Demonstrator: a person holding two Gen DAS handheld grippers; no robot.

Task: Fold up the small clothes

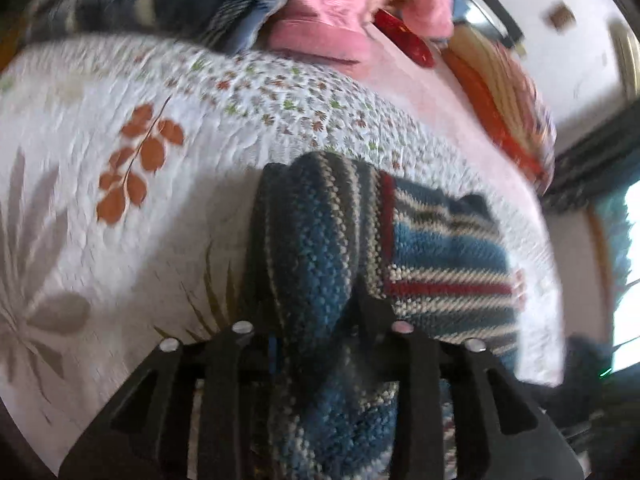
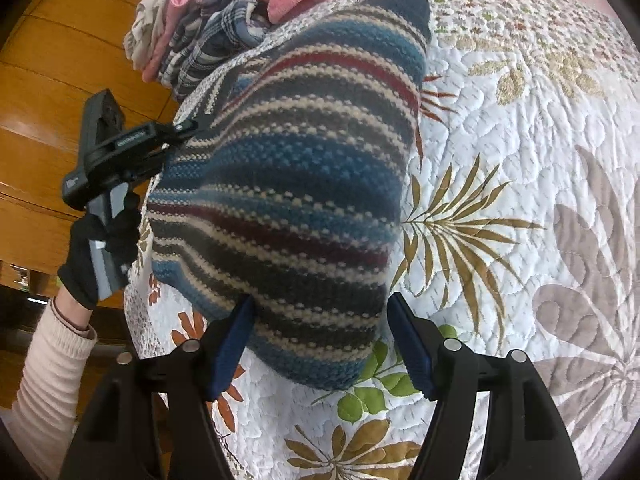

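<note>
A striped knit garment (image 2: 288, 184) in blue, grey, cream and dark red lies bunched on a white quilted bedspread (image 2: 520, 152) with leaf prints. My left gripper (image 1: 316, 240) is shut on a thick fold of the striped knit garment (image 1: 440, 248). Seen from the right wrist, the left gripper (image 2: 180, 128) clamps the garment's left edge and lifts it. A black-gloved hand (image 2: 92, 256) with a cream sleeve holds that tool. My right gripper (image 2: 320, 324) stands open. Its blue pads (image 2: 234, 340) sit either side of the garment's near end without closing on it.
A pile of other clothes lies at the far end of the bedspread (image 1: 100, 128): pink fleece (image 1: 320, 20) and a blue plaid piece (image 1: 152, 0). A red object (image 1: 404, 36) and orange-cream striped cloth (image 1: 504, 92) lie beside them. Wooden panelling (image 2: 60, 80) lies beyond the bed's left edge.
</note>
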